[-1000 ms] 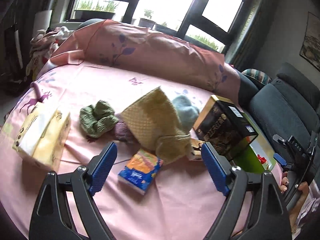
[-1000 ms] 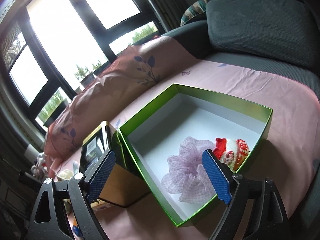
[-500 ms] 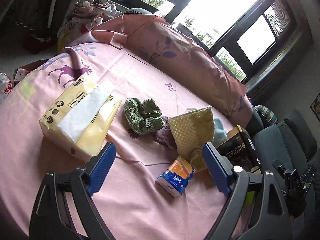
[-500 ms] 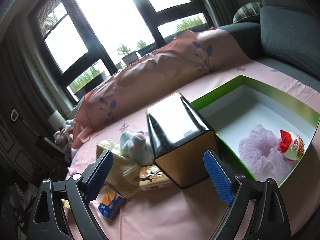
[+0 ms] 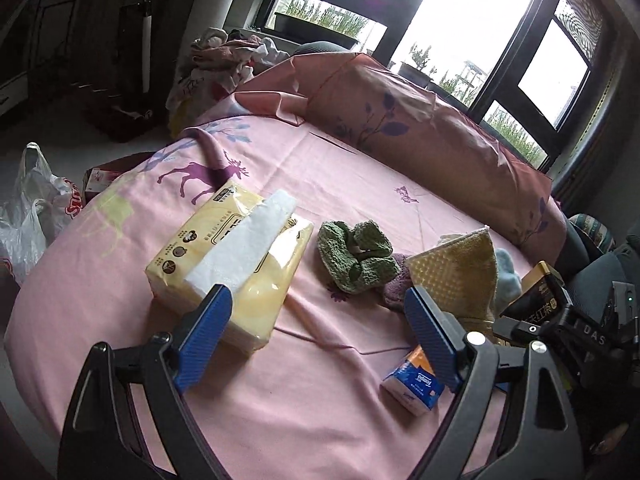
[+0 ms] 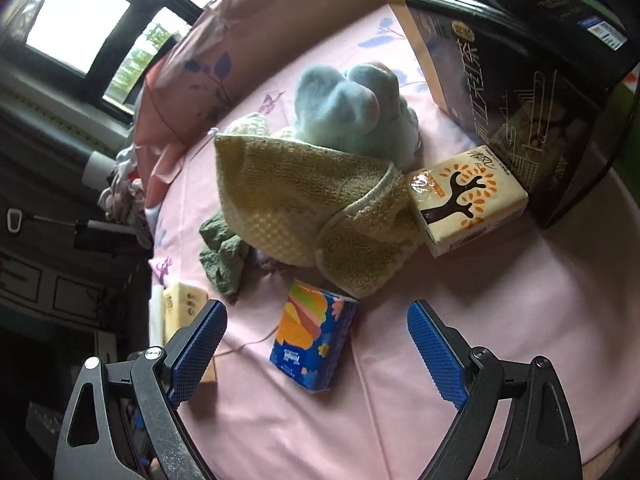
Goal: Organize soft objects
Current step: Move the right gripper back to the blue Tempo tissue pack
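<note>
On pink bed sheet (image 6: 500, 320), nearest first. Right tool (image 6: 316, 350) spread wide, holding nothing, hovering just short of blue tissue pack (image 6: 314, 340). Left tool (image 5: 316, 336) also spread wide, nothing held, above sheet; big yellow tissue pack (image 5: 236, 264) right behind its left finger (image 5: 202, 338), same blue pack (image 5: 412, 380) by its right finger.

Next out: yellow towel (image 6: 312, 208) heaped mid-bed, one folded corner touching small cream tissue pack (image 6: 468, 200). Green knit piece (image 6: 222, 254) touching towel's left edge, bit of purple cloth (image 5: 396, 284) tucked between them. Pale blue plush (image 6: 356, 108) resting against towel's far side.

Black tea box (image 6: 520, 88) standing just behind cream pack, right side. Thin thread (image 5: 340, 342) lying loose on sheet between the two tools.

Far side: long pink pillow (image 5: 432, 136) along bed edge, windows behind. Left of bed: white plastic bag (image 5: 28, 216) on floor, clothes pile (image 5: 224, 56) farther back.
</note>
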`<move>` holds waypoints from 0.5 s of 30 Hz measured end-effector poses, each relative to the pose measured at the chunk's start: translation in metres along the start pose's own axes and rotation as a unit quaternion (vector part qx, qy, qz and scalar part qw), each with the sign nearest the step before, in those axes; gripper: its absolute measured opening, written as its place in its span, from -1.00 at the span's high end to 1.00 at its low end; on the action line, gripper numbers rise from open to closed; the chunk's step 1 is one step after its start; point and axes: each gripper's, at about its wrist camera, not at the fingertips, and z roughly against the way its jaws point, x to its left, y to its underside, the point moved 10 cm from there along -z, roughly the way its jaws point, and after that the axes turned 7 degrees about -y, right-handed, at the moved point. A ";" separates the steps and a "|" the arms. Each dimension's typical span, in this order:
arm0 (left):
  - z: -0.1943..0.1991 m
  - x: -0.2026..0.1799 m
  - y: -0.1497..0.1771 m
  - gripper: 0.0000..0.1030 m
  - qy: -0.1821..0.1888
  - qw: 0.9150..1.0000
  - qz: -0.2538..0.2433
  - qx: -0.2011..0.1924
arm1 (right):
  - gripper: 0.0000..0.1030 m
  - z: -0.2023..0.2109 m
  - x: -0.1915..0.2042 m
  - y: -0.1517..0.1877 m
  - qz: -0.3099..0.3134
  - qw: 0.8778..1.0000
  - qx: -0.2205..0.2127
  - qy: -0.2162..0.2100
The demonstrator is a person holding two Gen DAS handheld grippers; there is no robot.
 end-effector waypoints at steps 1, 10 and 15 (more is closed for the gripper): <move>-0.001 0.000 0.000 -0.70 0.002 1.000 0.004 0.002 | -0.79 -0.007 -0.002 0.000 0.001 1.000 -0.004 0.007; 0.002 -0.001 0.002 -0.70 0.004 1.000 0.022 0.006 | -0.79 -0.048 0.002 0.023 0.115 0.989 0.018 0.086; 0.000 -0.002 0.006 -0.70 0.010 0.999 0.031 0.016 | -0.34 -0.057 0.018 0.031 0.183 0.979 0.015 0.089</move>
